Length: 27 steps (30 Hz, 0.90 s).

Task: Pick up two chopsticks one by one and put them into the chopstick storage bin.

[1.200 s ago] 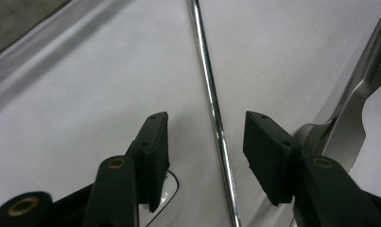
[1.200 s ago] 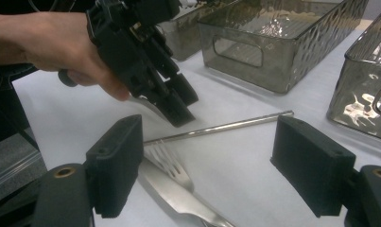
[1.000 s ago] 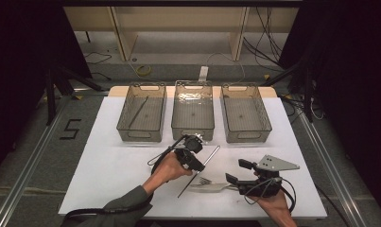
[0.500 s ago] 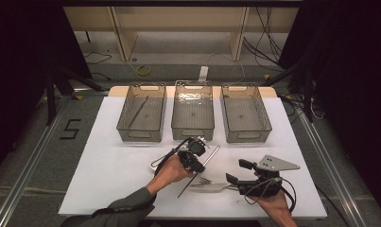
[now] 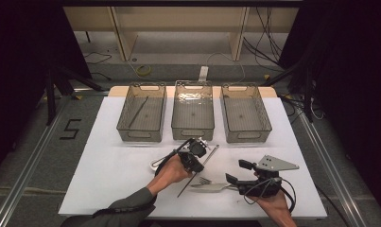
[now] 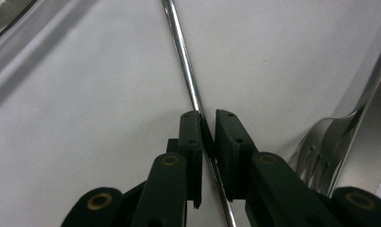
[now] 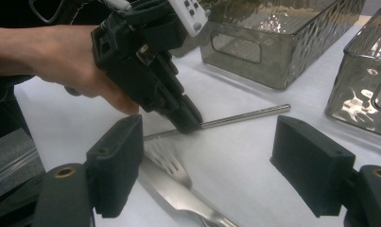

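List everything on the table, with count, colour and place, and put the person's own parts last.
Bins: three, clear grey, in a row at the table's far side.
Thin rod: one, dark, inside the left bin.
Metal rod: one, silver, flat on the white table, between the left gripper's jaws.
Fork: one, silver, near edge, beside the right gripper.
Left gripper: black, closing on the metal rod.
Right gripper: black, open.

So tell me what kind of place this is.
Probably a lab or data-recording workstation, not a kitchen: a white table on a bare floor with loose cables, a taped number 5, three identical clear bins, and a person working camera-fitted tongs on cutlery.
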Motion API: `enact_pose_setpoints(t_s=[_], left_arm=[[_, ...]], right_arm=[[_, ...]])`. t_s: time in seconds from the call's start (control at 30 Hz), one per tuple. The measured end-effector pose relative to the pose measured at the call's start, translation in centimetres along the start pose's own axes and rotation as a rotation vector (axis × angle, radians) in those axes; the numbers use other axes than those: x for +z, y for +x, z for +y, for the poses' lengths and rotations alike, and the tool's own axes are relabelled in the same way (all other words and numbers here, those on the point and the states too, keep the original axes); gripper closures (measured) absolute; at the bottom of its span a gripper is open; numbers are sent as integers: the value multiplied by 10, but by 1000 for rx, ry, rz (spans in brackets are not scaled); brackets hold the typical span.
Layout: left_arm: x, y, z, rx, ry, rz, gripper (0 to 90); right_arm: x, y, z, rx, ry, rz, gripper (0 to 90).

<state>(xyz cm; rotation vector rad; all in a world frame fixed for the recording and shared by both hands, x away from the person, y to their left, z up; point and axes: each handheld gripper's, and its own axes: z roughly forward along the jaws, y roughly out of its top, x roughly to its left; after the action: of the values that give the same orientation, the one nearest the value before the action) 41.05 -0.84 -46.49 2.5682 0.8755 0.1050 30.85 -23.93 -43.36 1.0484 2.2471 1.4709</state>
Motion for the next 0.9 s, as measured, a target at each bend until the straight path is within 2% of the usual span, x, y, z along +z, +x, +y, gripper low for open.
enact_pose_setpoints(t_s=[0.53,0.6,0.7,0.9], left_arm=[[0,0,0,12,4,9,846],[0,1,0,-1,-1,-1,849],[0,1,1,12,5,4,852],[-1,4,0,-1,-5,-20,853]], right_arm=[[0,0,0,4,3,0,268],[0,0,0,5,3,2,269],[0,-1,0,5,1,3,269],[-1,-1,1,5,-4,2,269]])
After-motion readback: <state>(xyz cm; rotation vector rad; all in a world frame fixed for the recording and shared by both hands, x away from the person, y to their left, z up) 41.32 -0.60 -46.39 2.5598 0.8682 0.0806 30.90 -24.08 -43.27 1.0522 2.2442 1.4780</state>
